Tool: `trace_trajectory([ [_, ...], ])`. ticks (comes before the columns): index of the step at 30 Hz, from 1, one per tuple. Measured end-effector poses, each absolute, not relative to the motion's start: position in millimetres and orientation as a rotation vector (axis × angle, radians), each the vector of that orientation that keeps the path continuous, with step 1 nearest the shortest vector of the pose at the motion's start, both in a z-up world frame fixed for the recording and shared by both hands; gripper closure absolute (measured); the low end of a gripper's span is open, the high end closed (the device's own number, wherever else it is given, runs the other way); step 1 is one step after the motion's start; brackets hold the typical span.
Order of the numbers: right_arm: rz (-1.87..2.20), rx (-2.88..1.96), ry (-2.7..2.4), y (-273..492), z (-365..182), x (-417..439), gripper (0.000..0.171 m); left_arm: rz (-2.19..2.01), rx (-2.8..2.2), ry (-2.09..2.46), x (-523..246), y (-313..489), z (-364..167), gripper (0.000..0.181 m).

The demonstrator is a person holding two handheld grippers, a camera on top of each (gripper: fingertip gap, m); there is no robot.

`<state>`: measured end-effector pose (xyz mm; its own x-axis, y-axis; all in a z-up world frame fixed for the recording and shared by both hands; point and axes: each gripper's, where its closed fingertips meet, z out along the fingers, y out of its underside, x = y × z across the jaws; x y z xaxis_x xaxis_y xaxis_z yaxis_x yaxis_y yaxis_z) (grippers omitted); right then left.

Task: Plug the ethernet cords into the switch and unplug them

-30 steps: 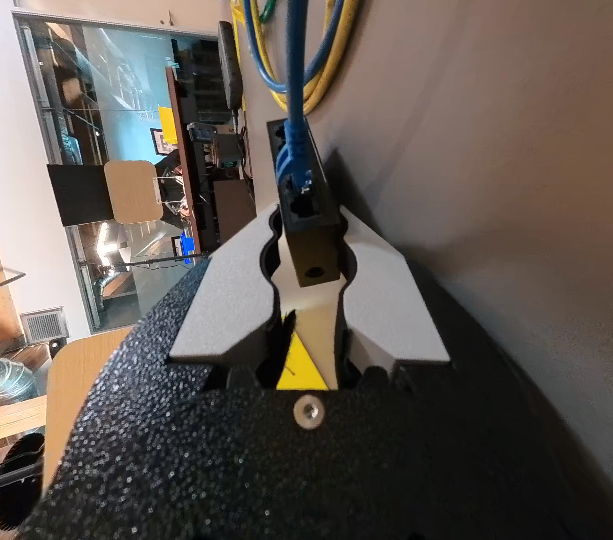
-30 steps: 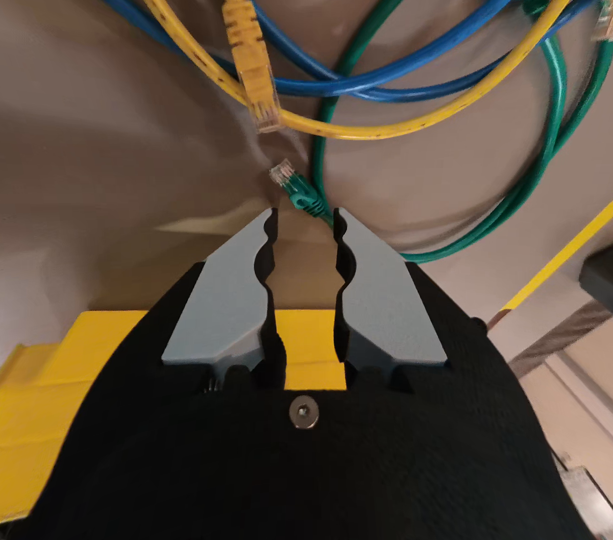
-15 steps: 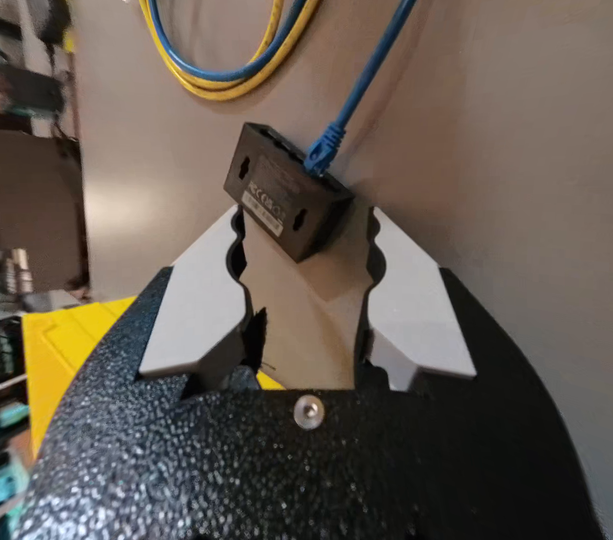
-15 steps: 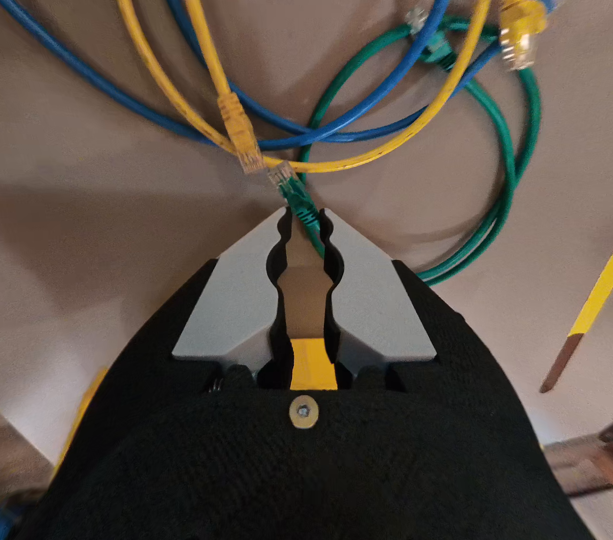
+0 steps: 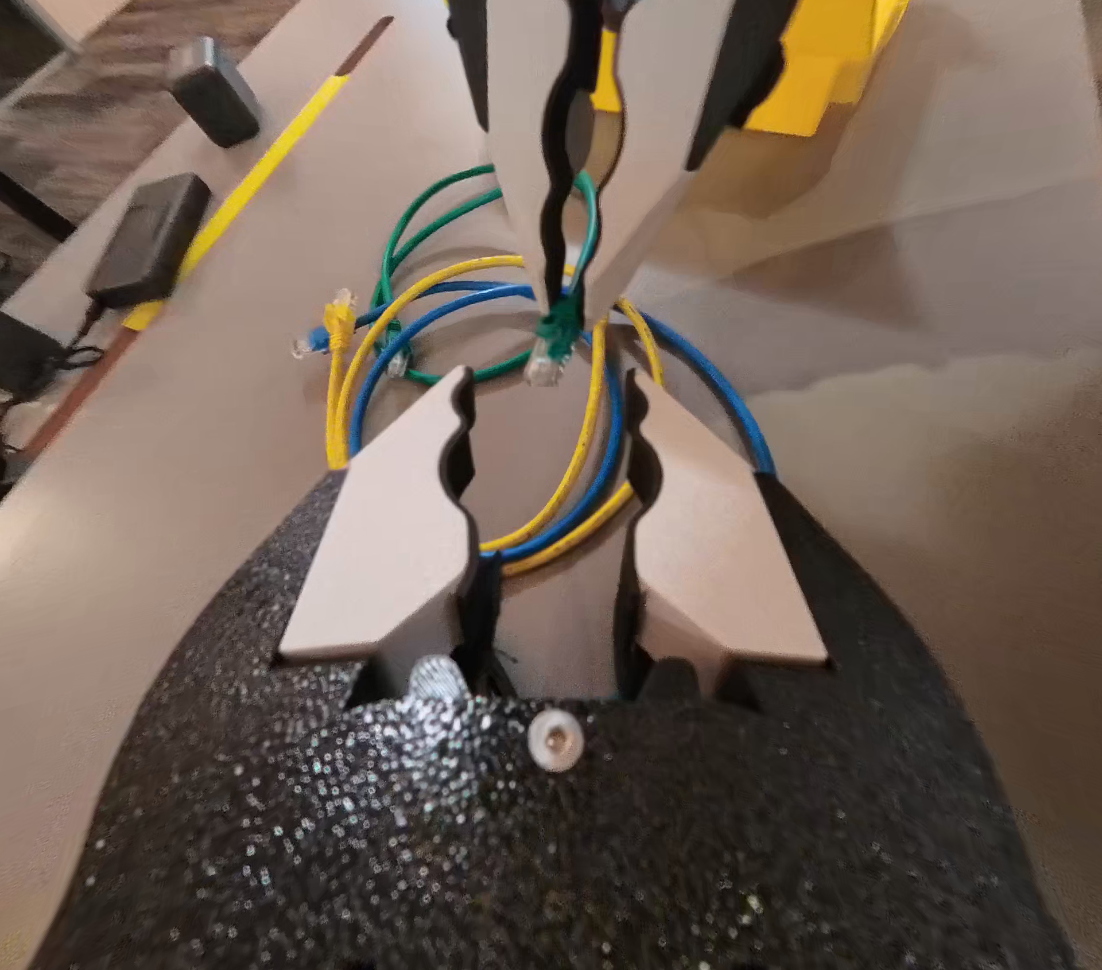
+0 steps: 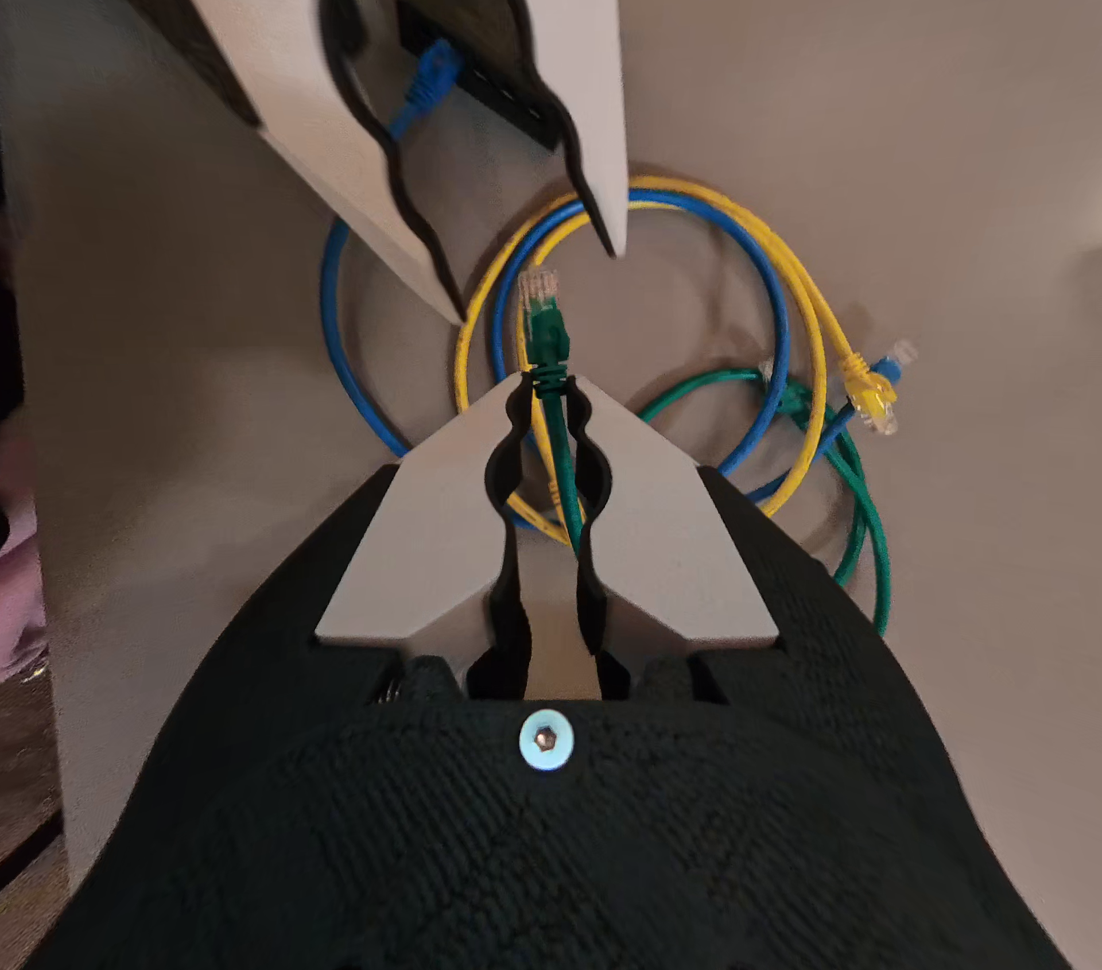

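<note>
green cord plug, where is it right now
The green cord plug is pinched in the right gripper, sticking out past its tips in the right wrist view, above the yellow and blue loops on the table, just short of the open left gripper.

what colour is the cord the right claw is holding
Green: the thin green ethernet cord with a clear plug tip, pinched in the right claw. Best seen in the right wrist view.

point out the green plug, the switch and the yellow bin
green plug (image 6: 545,330), right wrist view, on its green boot past the fingertips
switch (image 6: 477,65), right wrist view, on its dark port face
yellow bin (image 5: 835,47), left wrist view, on its front wall
</note>
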<state>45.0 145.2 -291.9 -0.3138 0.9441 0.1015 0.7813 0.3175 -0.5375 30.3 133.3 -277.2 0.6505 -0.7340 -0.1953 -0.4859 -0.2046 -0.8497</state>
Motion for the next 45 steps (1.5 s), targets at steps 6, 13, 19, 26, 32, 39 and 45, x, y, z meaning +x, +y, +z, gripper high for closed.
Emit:
trace_trajectory([
  [6, 0.653, -1.413, -2.136, 129.0, -280.6, 39.3, 0.162, -0.372, -1.873, 1.009, 39.1, 131.7, -286.5, 0.168],
  [13, 0.389, -0.980, -1.966, 134.2, -264.0, 33.1, 0.146, -0.662, -1.839, 0.818, 38.5, 130.4, -269.8, 0.172],
  [19, 0.286, -0.765, -1.812, 130.3, -245.0, 30.6, 0.159, -1.028, -1.794, 0.745, 39.5, 116.7, -255.7, 0.173],
  [26, 0.348, -0.719, -1.804, 118.5, -240.2, 26.4, 0.167, -1.282, -1.719, 0.719, 35.0, 102.6, -242.5, 0.173],
  [32, 0.292, -0.844, -1.717, 133.1, -242.7, 30.0, 0.168, -1.058, -1.753, 0.642, 3.4, 82.3, -236.4, 0.118],
  [39, 0.221, -0.870, -1.741, 126.5, -266.9, 20.5, 0.168, -0.288, -2.084, 0.634, -78.2, 47.9, -304.8, 0.105],
  [45, 0.167, -0.798, -1.842, 107.6, -294.0, 4.8, 0.168, -0.204, -2.214, 0.584, -94.2, 55.6, -345.3, 0.109],
])
